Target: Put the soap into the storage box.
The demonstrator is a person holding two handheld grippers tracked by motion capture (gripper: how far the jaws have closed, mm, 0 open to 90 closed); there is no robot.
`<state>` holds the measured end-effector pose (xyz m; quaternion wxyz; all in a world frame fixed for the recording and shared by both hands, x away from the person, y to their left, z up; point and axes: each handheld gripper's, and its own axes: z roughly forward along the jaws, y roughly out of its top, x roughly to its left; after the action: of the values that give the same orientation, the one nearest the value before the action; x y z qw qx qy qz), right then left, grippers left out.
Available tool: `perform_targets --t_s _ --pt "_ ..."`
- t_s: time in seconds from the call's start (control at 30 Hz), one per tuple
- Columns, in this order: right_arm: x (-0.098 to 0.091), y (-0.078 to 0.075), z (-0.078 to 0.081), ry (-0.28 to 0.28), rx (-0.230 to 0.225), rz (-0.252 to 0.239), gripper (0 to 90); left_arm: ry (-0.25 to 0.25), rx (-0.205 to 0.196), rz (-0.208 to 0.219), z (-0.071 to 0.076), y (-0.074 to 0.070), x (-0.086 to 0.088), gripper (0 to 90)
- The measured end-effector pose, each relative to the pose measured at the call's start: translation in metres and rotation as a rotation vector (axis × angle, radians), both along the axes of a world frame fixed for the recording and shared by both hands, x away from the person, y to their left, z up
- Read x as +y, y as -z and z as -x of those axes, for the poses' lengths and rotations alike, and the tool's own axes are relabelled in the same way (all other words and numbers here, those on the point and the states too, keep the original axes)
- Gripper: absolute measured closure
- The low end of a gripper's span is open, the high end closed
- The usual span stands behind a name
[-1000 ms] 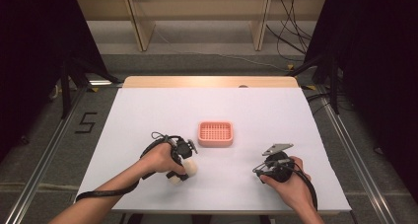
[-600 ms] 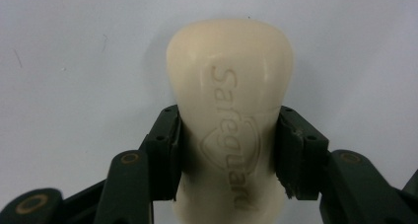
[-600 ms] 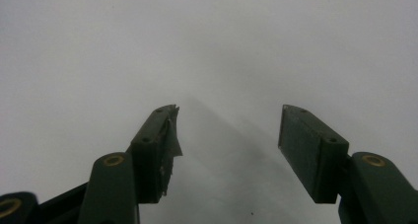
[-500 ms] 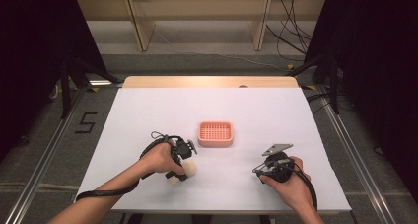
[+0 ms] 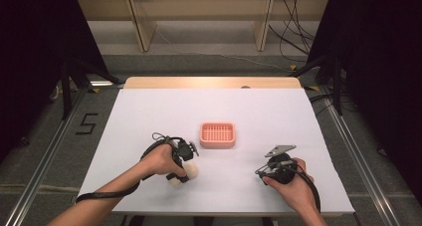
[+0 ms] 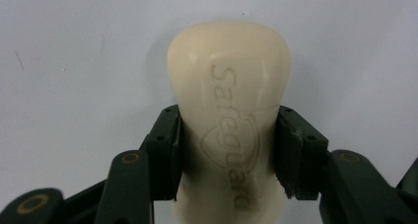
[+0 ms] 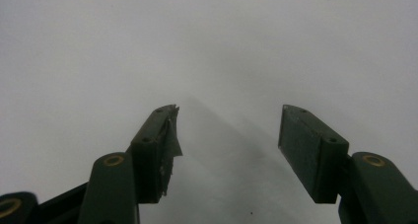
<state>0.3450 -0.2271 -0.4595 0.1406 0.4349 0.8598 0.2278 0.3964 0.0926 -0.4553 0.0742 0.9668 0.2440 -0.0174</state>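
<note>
Left gripper (image 6: 226, 150): clamped on the soap bar (image 6: 229, 105), pads pressing both its sides, jaws having just finished closing.
Soap bar: cream, lying on the white table (image 5: 149, 116), far end sticking out past the jaw tips.
Right gripper (image 7: 229, 150): jaws spread, nothing between them, well apart from the soap.
Pink soap dish (image 5: 217, 135): beyond both grippers, between them.

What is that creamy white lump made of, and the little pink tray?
The lump looks like a bar of soap: smooth, waxy, matte, with a brand name pressed into it. The pink tray looks like moulded plastic, with an even colour and a grid of small holes, though it could be rubbery.
</note>
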Motion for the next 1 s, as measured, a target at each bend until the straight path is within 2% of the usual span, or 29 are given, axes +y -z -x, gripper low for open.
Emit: perform_targets --t_s 0.23,0.4,0.5,0.67,1.0 --pt "0.000 0.000 0.000 0.000 0.001 0.000 40.8 0.011 -0.008 0.000 0.000 -0.002 0.001 49.2" --pt "0.000 0.000 0.000 0.005 -0.003 -0.001 40.8 0.043 -0.020 0.000 0.000 -0.005 0.001 49.2" --pt "-0.001 0.000 -0.001 0.000 -0.017 -0.001 40.8 0.080 -0.037 0.009 -0.001 -0.006 0.000 49.3" --pt "-0.001 -0.001 0.000 0.004 -0.021 -0.002 40.8 0.091 -0.037 0.005 -0.001 -0.006 -0.001 49.2" --pt "-0.002 -0.001 0.000 0.002 -0.034 -0.004 40.8 0.130 -0.064 0.008 -0.006 -0.014 -0.002 49.3"
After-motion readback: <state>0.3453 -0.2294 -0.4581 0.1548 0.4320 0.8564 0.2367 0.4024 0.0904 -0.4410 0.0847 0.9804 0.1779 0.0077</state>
